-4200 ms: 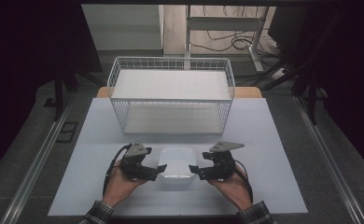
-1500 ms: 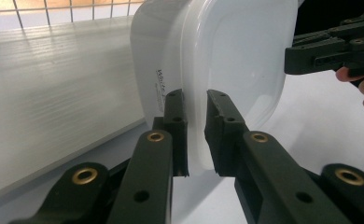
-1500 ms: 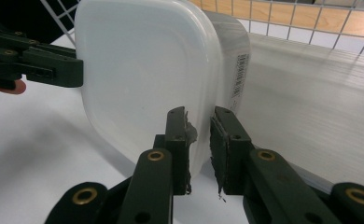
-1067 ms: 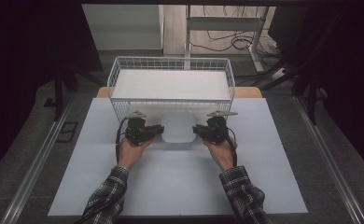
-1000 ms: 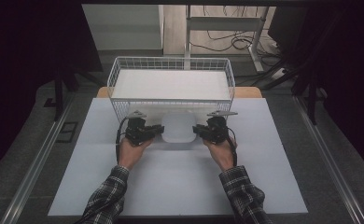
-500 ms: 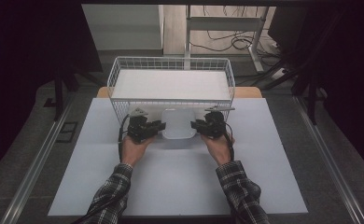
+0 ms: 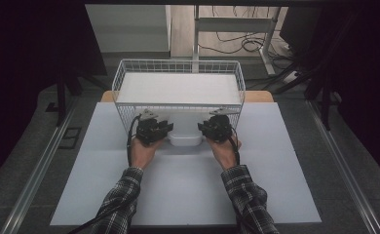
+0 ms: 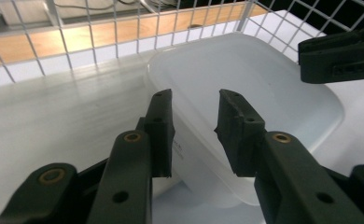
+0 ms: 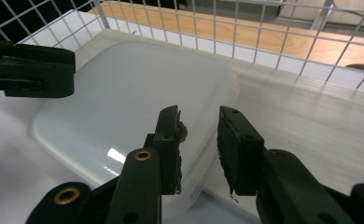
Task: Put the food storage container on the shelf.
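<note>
The tub at the table's twelve o'clock side looks like milky, half-clear plastic, smooth, with a soft gloss and a small bright glint. The basket behind it is thin white-coated metal wire in a grid. Both grippers, left gripper and right gripper, are matt black plastic with brass-coloured rivets; their pads look rough and frayed. The table is matt white, with bare wood at its far edge. The sleeves are checked cloth.

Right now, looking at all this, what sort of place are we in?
Probably a lab or test workshop: a white table ringed by dark curtains, loose cables on the floor behind, and a person working handheld grippers around a wire basket.
</note>
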